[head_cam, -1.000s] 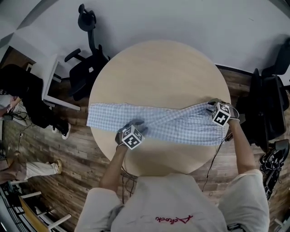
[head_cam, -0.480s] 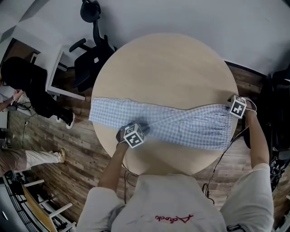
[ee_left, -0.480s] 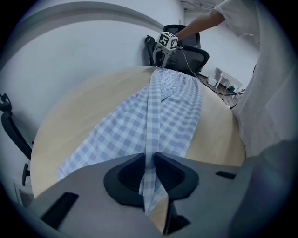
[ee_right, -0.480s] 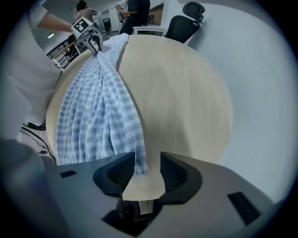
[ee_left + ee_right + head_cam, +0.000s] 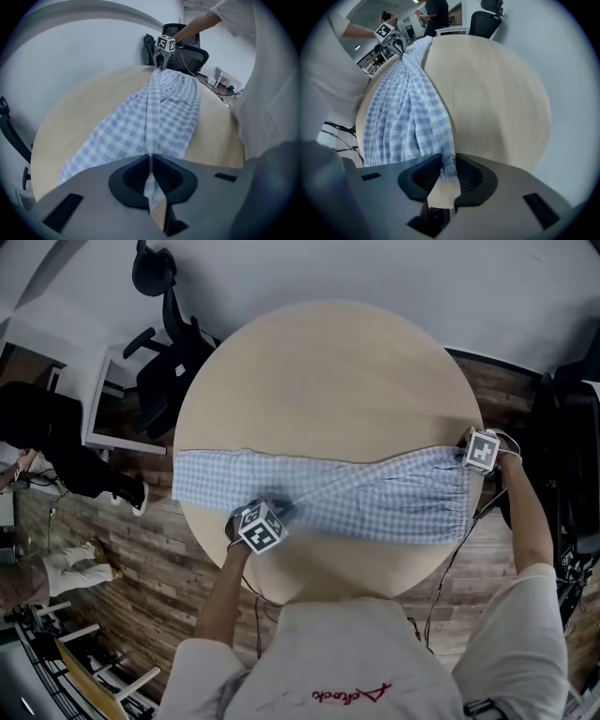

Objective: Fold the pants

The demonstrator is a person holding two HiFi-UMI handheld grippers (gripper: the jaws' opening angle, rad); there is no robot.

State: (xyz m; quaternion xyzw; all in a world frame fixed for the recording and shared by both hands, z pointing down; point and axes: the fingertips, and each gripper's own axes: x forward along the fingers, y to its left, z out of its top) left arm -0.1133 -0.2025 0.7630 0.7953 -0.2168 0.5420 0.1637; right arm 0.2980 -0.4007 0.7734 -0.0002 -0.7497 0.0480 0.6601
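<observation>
Blue-and-white checked pants (image 5: pixel 375 498) lie stretched across the round wooden table (image 5: pixel 328 381), legs to the left and waistband at the right rim. My left gripper (image 5: pixel 272 512) sits on the near edge of the legs. In the left gripper view its jaws are closing, and the left gripper (image 5: pixel 151 159) pinches a raised fold of the pants (image 5: pixel 154 108). My right gripper (image 5: pixel 473 457) points down at the waistband's far corner. In the right gripper view the right gripper (image 5: pixel 449 164) is closing with the gathered hem of the pants (image 5: pixel 408 108) filling the gap.
A black office chair (image 5: pixel 159 371) stands beyond the table's left side and another chair (image 5: pixel 572 427) at the right. A white desk (image 5: pixel 103 418) and a person in dark clothes (image 5: pixel 37 427) are at far left. My cables hang off the table's near right edge.
The right gripper has moved outward from over the waist to the waistband corner at the table's right rim. The left gripper has stayed on the legs' near edge.
</observation>
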